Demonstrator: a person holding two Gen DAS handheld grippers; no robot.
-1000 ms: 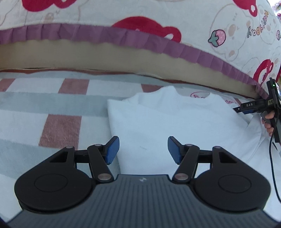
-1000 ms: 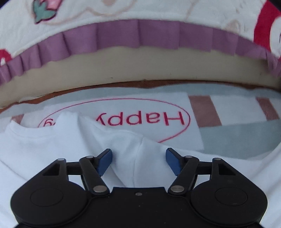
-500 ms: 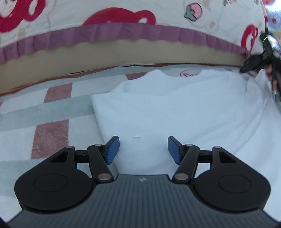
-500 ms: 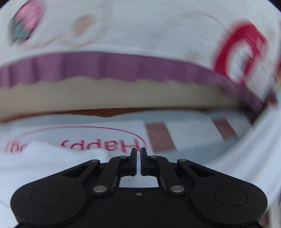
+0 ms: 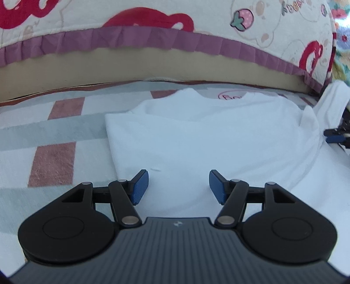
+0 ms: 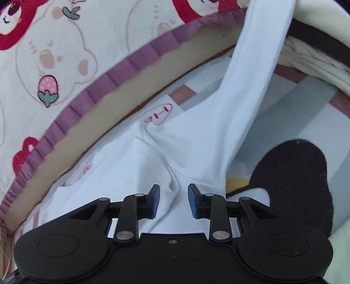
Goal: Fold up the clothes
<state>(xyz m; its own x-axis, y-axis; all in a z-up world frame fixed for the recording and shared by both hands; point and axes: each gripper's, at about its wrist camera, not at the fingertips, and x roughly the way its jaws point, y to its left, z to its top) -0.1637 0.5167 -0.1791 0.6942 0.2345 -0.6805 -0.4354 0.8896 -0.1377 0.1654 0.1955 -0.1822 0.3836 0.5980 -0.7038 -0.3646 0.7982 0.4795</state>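
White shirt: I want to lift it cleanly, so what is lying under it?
The white shirt lies on a checked blanket. At the collar, a white sheet with a red printed oval pokes out beneath it; the rest of that sheet is covered.

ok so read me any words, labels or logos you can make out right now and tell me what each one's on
Red lettering in a red oval on the white sheet behind the white T-shirt's collar: partly covered, unreadable.
Red strokes in a red oval on that sheet, right wrist view: cut off, unreadable.
Teal lettering on the cartoon strawberry-print quilt: too distorted to read.
Small pale logo on the left gripper body: a symbol, no words.
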